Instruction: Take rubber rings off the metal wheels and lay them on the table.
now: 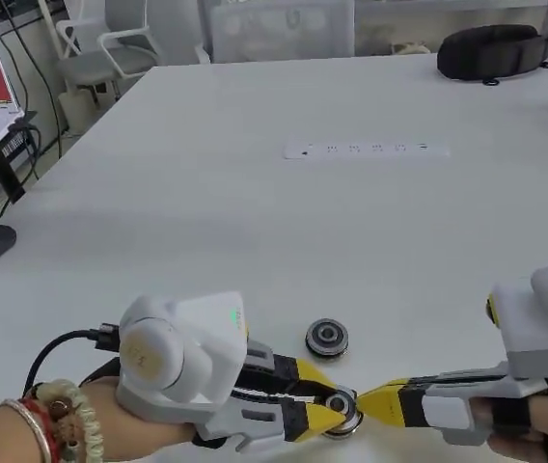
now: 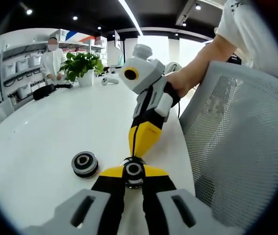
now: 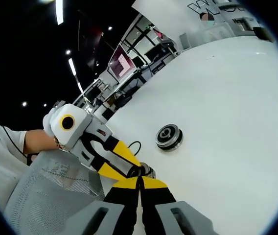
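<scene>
Rubber ring point(image 2: 133, 159) should stretch softly off the stiff metal wheel point(image 2: 133, 170) at bottom centre, which the left gripper point(image 1: 335, 413) clamps; the right gripper point(image 1: 363, 399) has its jaws together at the ring's edge.

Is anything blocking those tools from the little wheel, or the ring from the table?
Nothing visible. The left tool grips the wheel, the right tool has its tip at it, and bare table lies around; a second wheel sits apart.

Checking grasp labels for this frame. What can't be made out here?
Right gripper view: whether the right tool grips anything on the held wheel; its own jaw tips cover the contact.
Head view: that wheel, mostly covered by the left tool and right tool tips.
Head view: the right tool's body, cut off by the right edge.
</scene>
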The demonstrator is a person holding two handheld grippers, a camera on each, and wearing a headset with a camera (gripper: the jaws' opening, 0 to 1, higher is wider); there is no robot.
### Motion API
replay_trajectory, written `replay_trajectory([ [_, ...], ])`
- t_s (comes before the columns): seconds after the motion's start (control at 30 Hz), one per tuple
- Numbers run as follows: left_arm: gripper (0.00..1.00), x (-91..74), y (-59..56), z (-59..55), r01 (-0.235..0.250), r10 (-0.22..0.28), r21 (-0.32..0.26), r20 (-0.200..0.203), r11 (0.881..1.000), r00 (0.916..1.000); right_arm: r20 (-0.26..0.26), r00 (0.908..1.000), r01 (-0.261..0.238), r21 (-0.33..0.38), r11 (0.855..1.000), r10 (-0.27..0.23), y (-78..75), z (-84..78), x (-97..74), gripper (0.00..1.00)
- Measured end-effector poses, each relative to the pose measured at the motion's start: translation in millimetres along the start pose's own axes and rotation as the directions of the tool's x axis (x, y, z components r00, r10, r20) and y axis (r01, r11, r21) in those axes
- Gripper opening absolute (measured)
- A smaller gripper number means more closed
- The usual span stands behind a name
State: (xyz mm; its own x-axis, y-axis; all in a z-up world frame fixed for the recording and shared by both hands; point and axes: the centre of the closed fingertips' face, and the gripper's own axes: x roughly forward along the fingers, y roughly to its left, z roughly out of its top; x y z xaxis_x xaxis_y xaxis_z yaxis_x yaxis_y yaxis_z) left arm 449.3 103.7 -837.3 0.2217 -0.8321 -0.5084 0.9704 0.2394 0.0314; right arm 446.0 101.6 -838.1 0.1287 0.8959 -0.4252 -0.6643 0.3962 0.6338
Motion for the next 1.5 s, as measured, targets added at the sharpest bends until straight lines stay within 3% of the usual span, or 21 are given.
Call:
replay_trajectory([
  [0.47, 0.08, 1.0, 0.1, 0.3, -0.001, 0.001, -0.003, 0.002, 1.0, 1.0, 0.002, 0.9998, -0.021, -0.013, 1.0, 0.021, 4.9, 1.3, 1.4, 0.0],
  [0.57, 0.08, 1.1, -0.1, 0.3, -0.001, 0.001, -0.002, 0.001, 1.0, 1.0, 0.015, 0.9991, -0.04, 0.011, 0.999, 0.04, 7.3, 2.5, 2.0, 0.0],
  [0.73, 0.08, 1.5, -0.4, 0.7, -0.002, 0.002, 0.001, -0.001, 1.0, 1.0, 0.016, 0.9981, -0.059, -0.013, 0.998, 0.06, 14.2, 5.3, 4.7, 0.0],
  [0.87, 0.08, 2.2, -0.7, 1.1, -0.002, 0.002, 0.003, -0.001, 1.0, 1.0, 0.002, 0.9992, -0.041, -0.025, 0.999, 0.041, 8.8, 3.1, 5.3, 0.0],
  [1.5, 0.08, 2.1, -1.8, 1.1, 0.007, -0.007, 0.015, 0.003, 1.0, 1.0, 0.058, 0.9937, -0.097, 0.018, 0.995, 0.096, 12.6, 8.1, 0.3, 0.0],
])
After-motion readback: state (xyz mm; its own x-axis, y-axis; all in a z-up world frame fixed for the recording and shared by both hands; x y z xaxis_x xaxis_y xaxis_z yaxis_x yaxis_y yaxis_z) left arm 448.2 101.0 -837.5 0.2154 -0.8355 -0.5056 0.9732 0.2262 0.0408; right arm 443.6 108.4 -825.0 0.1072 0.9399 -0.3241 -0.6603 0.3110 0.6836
